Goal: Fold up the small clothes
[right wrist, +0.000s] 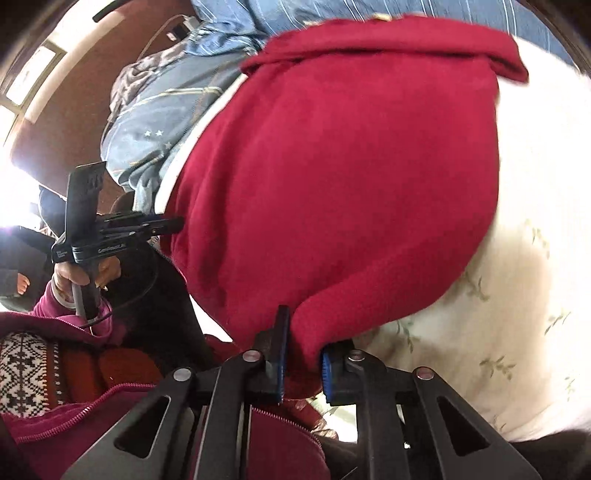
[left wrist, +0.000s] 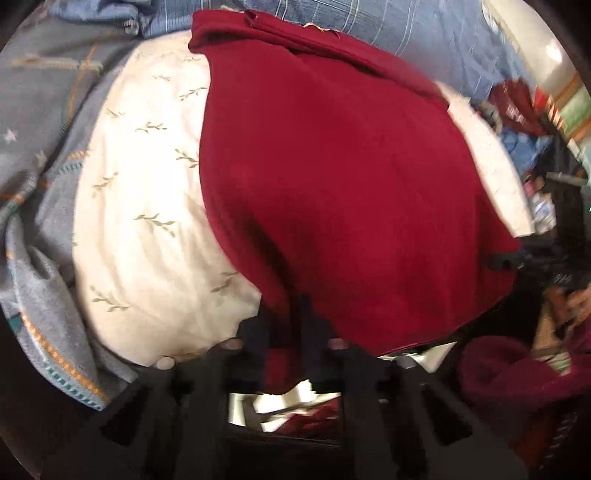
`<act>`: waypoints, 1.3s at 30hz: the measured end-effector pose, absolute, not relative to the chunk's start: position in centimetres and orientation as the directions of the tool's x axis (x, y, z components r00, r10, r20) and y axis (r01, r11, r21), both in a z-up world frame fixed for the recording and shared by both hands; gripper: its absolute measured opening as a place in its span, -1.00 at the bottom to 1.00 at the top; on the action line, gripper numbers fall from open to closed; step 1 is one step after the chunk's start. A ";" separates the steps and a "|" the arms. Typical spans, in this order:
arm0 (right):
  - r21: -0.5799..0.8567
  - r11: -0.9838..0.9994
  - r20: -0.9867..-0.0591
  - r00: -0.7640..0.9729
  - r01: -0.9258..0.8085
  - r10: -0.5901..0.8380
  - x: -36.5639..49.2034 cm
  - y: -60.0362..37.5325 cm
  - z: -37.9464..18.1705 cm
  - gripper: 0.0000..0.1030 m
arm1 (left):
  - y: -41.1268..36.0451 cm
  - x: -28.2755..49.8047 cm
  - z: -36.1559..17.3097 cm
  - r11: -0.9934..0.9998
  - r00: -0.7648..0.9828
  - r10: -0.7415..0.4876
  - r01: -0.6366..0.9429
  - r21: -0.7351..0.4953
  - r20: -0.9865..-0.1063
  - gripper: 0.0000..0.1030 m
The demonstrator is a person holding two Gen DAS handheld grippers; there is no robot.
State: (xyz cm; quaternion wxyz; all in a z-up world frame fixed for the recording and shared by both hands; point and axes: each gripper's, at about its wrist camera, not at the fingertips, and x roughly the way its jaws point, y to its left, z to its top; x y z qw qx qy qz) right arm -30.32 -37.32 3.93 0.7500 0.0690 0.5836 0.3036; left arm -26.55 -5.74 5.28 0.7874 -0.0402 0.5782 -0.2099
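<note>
A dark red garment point(left wrist: 332, 177) lies spread over a white leaf-print sheet point(left wrist: 147, 192), its far edge folded over. My left gripper point(left wrist: 284, 325) is shut on the garment's near left corner. In the right wrist view the same red garment point(right wrist: 351, 166) fills the middle. My right gripper point(right wrist: 303, 354) is shut on its near right corner, the cloth pinched between the blue-padded fingers point(right wrist: 327, 365). The left gripper point(right wrist: 155, 225) also shows there at the garment's left edge, held by a hand point(right wrist: 74, 280).
A grey-blue patterned blanket point(left wrist: 40, 155) lies at the left and a blue striped cover point(left wrist: 406, 33) at the back. Cluttered items point(left wrist: 535, 122) stand at the right. A person's maroon jacket point(right wrist: 74, 406) and patterned sweater point(right wrist: 26, 369) are close below.
</note>
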 end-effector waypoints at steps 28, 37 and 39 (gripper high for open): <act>0.471 0.859 -0.648 0.583 -0.199 0.490 -9.4 -43.6 10.6 -0.78 | -6.6 -2.2 13.7 0.888 0.525 -0.456 0.218 -0.404 -0.719 -0.87; 0.496 0.863 -0.683 0.571 -0.096 0.456 -2.3 -45.2 7.9 -0.78 | -7.3 4.5 11.1 0.912 0.523 -0.397 0.131 -0.389 -0.754 -0.90; 0.529 0.845 -0.674 0.565 -0.081 0.476 -1.0 -45.5 6.9 -0.77 | -7.2 5.7 10.3 0.914 0.518 -0.387 0.105 -0.392 -0.762 -0.90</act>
